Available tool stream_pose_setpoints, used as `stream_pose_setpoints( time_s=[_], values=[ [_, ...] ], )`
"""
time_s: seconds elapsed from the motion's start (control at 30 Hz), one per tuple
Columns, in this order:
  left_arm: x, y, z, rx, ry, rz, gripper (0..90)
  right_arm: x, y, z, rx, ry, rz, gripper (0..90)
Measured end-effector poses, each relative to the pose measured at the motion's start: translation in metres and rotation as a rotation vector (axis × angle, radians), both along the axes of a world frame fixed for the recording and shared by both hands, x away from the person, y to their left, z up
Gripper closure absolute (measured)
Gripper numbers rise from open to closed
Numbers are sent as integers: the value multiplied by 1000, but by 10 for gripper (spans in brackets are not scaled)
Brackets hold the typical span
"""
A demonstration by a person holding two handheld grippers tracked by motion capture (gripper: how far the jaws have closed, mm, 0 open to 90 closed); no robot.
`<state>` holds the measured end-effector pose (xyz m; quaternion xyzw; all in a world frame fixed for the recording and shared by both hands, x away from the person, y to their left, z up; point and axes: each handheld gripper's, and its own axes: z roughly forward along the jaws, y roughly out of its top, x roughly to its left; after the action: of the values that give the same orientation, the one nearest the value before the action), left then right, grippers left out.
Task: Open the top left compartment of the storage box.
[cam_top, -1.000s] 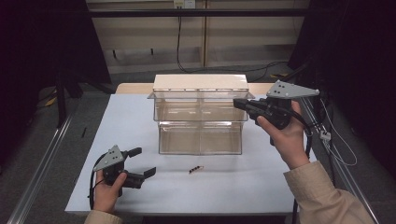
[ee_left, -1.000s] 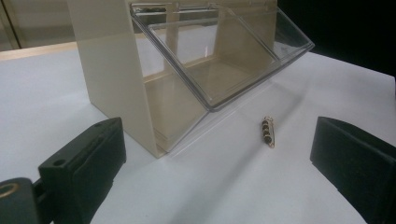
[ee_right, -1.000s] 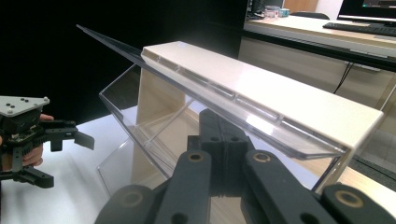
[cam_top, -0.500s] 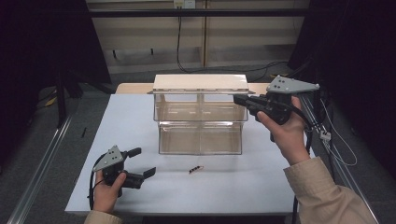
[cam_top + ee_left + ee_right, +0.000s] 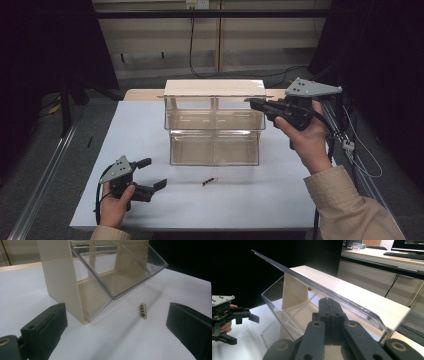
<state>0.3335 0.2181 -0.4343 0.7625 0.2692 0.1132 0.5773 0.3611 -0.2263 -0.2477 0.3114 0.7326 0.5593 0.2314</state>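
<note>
- Right tongs (image 5: 254, 103): jaws pressed together. The tips sit at the right end of the box's top, under the edge of the raised clear lid (image 5: 319, 288). The right tongs view shows the lid edge crossing just over the tips. Whether a thin lip is clamped between the jaws or only rests on them cannot be told.
- Left tongs (image 5: 152, 173): jaws spread wide and empty. They rest low on the table (image 5: 150, 125), left of and in front of the box, pointing towards its front.
- Box (image 5: 215, 145): a clear two-tier box with a pale back and sides. It stands at the middle of the table, and its lower front flap is closed.
- Small piece (image 5: 143, 310): a short dark-and-pale strip. It lies flat on the table just in front of the box, clear of the front wall, and falls between the spread jaws of the left tongs in their own view.
- Change over the last second: practically none.
  - Both hands kept their places.
  - The lid edge stands at the same height.
  - The small piece has not shifted.
- Meaning for the task, as a judgement:
  - The lid-holding step appears settled.
  - The pick-up of the small piece is not yet begun.
  - The left tongs must advance towards the box front and close on the small piece while the right tongs hold the lid up.
</note>
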Motion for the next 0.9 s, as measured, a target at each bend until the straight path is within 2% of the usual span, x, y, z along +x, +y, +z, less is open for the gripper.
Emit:
stream_pose_setpoints(
  time_s=[0.03,0.17,0.9],
  values=[
    [0,-1,-1,-11,1,7,33,0,0,0,0,1,-1,900],
    [0,-1,0,-4,-1,2,34,2,-1,2,5,0,-5,900],
    [0,-1,0,-22,14,7,34,12,1,11,6,2,-20,900]
  ],
)
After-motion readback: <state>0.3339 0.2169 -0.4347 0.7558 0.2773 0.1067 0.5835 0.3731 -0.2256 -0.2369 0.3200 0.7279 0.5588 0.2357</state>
